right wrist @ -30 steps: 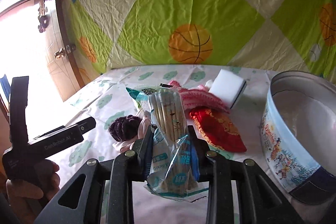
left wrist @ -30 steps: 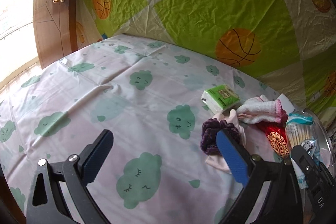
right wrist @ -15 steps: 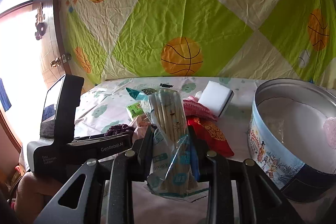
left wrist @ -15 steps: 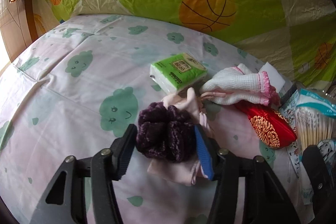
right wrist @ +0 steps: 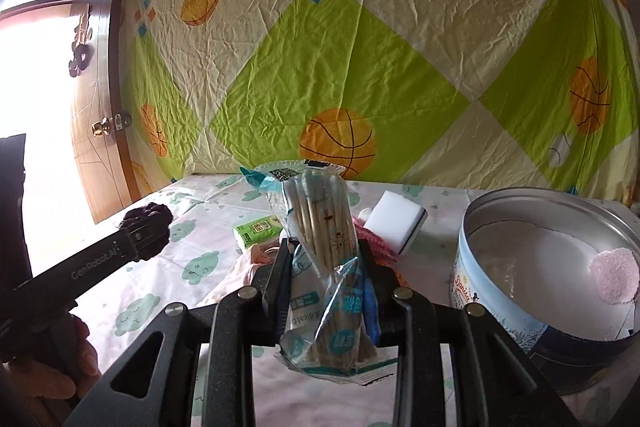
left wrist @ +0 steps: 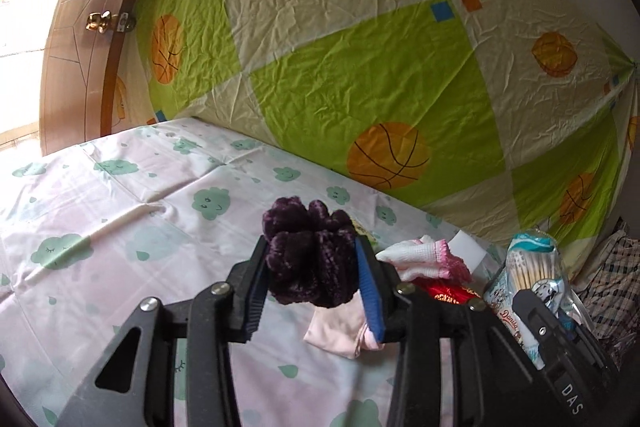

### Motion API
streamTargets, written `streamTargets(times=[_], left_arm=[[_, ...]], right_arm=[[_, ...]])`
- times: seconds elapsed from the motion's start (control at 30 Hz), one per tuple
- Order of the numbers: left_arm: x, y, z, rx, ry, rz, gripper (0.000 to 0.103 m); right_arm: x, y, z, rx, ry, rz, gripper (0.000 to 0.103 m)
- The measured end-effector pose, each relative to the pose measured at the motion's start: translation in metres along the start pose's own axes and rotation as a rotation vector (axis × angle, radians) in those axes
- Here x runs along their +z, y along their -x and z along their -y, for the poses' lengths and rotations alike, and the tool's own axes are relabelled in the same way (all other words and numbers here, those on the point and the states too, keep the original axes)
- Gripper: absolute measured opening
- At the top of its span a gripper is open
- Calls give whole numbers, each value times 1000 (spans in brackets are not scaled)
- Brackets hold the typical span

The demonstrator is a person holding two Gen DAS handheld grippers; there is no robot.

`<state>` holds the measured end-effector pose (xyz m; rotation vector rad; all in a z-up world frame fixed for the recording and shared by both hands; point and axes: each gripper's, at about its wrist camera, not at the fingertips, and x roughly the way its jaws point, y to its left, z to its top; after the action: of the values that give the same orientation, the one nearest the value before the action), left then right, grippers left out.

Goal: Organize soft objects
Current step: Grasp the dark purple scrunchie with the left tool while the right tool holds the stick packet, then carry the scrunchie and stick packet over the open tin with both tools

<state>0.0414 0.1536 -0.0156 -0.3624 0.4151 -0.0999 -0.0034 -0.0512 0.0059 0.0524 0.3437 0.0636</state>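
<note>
Left of the tin [right wrist: 516,311], the left gripper [left wrist: 316,267], jaws just closed, pinches a purple scrunchie [left wrist: 310,251], while the right gripper [right wrist: 324,271] grips a swab packet [right wrist: 320,227], both tilted slightly downward.

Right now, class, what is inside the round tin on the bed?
Inside the round tin, a pale pink fluffy pad lies against the right wall on a whitish bottom. The near wall hides the front part of the bottom, so anything lying there cannot be seen.

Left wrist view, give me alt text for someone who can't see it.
A left hand-held gripper is shut on a fluffy dark purple scrunchie, lifted above a bed sheet printed with green clouds. Under it lies a pale pink cloth; to the right sit a white sock with a pink cuff and a plastic pack of cotton swabs.
</note>
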Motion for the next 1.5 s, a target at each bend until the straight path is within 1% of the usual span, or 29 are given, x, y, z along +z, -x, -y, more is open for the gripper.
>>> streamTargets(times=[0.17,0.27,0.43,0.67,1.0,1.3,1.5], left_arm=[[-3,8,-4,28,14,9,40],[-7,9,3,46,-22,-11,40],[-11,14,17,88,-92,-6,40],[-17,19,28,105,-123,-20,40],[-20,24,48,97,-170,-23,40],[-26,30,67,64,-194,-30,40],[-28,36,81,34,-198,-31,40]], right_arm=[[2,5,0,-55,22,42,32],[2,7,2,-74,24,50,32],[1,14,7,-107,21,68,32],[-2,24,22,-140,-21,73,32],[-10,46,52,-162,-98,54,32],[-15,65,69,-215,-93,64,32],[-17,80,92,-262,-91,77,32]])
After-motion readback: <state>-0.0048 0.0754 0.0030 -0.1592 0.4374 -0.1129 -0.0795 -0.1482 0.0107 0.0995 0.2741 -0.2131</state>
